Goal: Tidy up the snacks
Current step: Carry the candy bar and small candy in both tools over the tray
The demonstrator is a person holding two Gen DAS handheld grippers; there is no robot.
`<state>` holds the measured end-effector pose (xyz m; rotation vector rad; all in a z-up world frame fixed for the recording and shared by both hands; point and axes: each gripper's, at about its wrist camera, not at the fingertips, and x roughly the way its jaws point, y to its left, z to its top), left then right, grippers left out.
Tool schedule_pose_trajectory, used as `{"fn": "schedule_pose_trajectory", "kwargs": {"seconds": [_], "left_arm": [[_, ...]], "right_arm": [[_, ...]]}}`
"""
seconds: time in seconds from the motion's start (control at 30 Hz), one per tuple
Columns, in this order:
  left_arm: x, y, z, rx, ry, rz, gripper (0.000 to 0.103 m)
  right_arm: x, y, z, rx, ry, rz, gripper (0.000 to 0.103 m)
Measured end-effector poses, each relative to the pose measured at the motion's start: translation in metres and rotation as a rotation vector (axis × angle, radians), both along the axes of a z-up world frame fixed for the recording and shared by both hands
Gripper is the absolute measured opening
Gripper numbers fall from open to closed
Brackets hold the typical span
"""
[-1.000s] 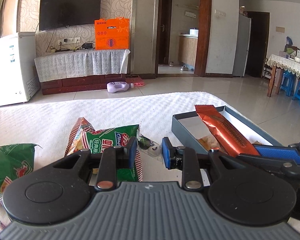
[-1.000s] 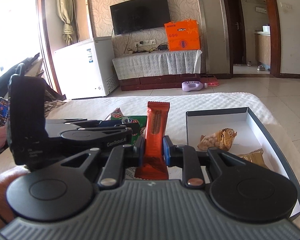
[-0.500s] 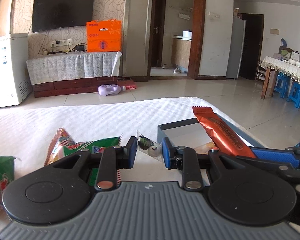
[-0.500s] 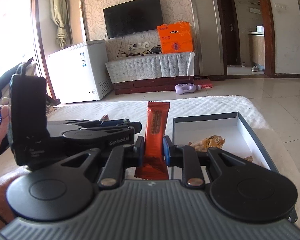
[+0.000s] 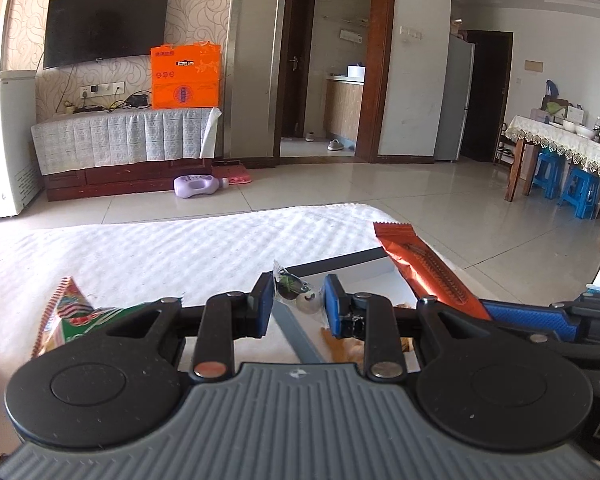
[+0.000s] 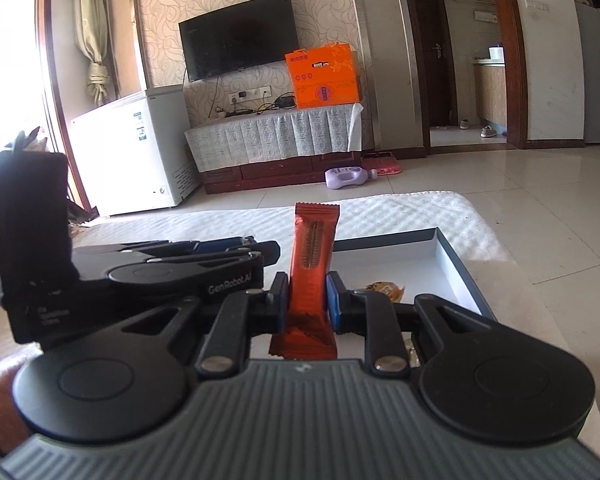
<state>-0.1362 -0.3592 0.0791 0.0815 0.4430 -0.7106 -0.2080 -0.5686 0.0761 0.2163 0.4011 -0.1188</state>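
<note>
1. The right gripper (image 6: 308, 300) is clamped on an orange bar (image 6: 312, 268), its blue pads pressing the wrapper from both sides.
2. The bar stands upright between the pads, its crimped top end above them and its lower end hanging below.
3. In the left wrist view the same bar (image 5: 424, 268) slants in from the right, over the near part of the box (image 5: 340, 264).
4. The box (image 6: 456, 268) is a shallow tray with dark grey walls and a white floor, lying on a white textured cloth (image 6: 400, 208).
5. A golden wrapped snack (image 6: 384, 290) lies on the box floor, just right of the held bar in the right wrist view.
6. The left gripper (image 5: 296, 304) has its pads on either side of a small clear packet (image 5: 292, 292) with dark and pale contents.
7. The left pad touches the packet; whether both pads press it cannot be told, since a gap shows beside the right pad.
8. The packet sits over the box's near-left corner, where the grey wall runs under the gripper.
9. A green and red bag (image 5: 72, 316) lies on the cloth left of the left gripper, partly hidden behind it.
10. In the right wrist view the left gripper (image 6: 236, 246) lies just left of the bar, pointing toward it.
11. Behind the cloth are a tiled floor, a lilac bottle (image 6: 348, 178) lying on its side, and a TV (image 6: 240, 36) on the wall.
</note>
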Motion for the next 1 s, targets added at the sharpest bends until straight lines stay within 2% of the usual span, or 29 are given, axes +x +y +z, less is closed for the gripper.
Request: {"fn": "schedule_pose_trajectory", "kwargs": {"seconds": [0.33, 1.0], "left_arm": [[0.014, -0.020, -0.004, 0.001, 0.015, -0.002, 0.032], [0.034, -0.066, -0.018, 0.013, 0.042, -0.051, 0.032]], "right_arm": [[-0.004, -0.028, -0.004, 0.015, 0.012, -0.071, 0.023], [-0.004, -0.042, -0.008, 0.012, 0.039, -0.111, 0.023]]}}
